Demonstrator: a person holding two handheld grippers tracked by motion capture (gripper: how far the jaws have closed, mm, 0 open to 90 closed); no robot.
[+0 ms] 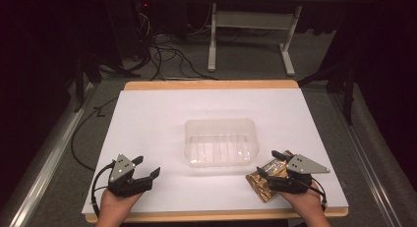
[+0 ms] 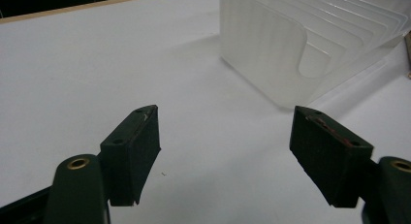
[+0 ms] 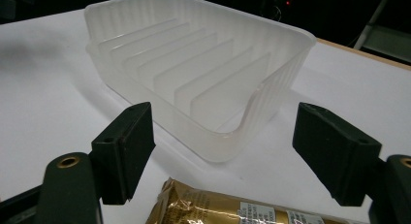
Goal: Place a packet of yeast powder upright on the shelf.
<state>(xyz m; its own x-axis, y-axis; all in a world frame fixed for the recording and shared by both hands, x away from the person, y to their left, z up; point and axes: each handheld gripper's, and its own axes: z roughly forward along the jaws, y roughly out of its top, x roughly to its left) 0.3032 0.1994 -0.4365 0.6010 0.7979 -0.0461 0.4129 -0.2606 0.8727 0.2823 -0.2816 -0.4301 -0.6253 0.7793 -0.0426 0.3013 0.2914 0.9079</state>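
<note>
On the white table (image 1: 147, 119) a gold foil snack packet (image 1: 263, 180) lies at the near right, just beside the clear ribbed plastic tray (image 1: 221, 142) in the middle. The right gripper (image 1: 275, 165) hangs over the packet, jaws spread wide and gripping nothing. The left gripper (image 1: 147, 166) rests at the near left, well apart from the tray, jaws wide and empty too.
</note>
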